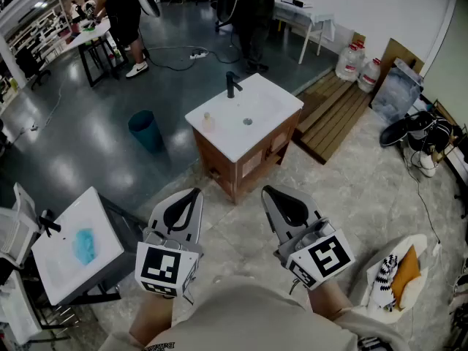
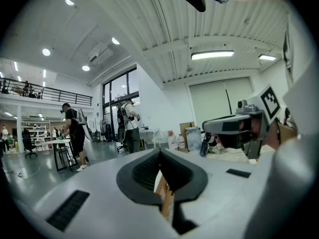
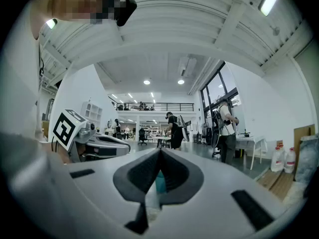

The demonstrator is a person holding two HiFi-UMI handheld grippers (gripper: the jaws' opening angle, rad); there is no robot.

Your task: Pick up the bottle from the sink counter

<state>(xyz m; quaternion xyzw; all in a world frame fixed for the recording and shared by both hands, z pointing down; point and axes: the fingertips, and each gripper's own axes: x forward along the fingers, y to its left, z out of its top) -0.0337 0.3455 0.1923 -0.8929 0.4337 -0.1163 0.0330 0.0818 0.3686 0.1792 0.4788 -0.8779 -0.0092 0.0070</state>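
Note:
A small pale bottle (image 1: 208, 121) stands on the left part of the white sink counter (image 1: 272, 102), near the black faucet (image 1: 232, 85). The counter tops a wooden cabinet on the floor, well ahead of me. My left gripper (image 1: 196, 192) and right gripper (image 1: 266, 190) are held side by side close to my body, pointing toward the sink and far short of it. Both are shut with nothing between the jaws. In the left gripper view the left gripper (image 2: 160, 151) points level across the room; the right gripper (image 3: 160, 151) does the same in its own view.
A teal bin (image 1: 144, 130) stands left of the cabinet. A second white sink stand (image 1: 62, 265) with a blue cloth is at my near left. A wooden pallet (image 1: 333, 108), water jugs (image 1: 358, 61) and shoes (image 1: 420, 126) lie to the right. People stand at tables far back.

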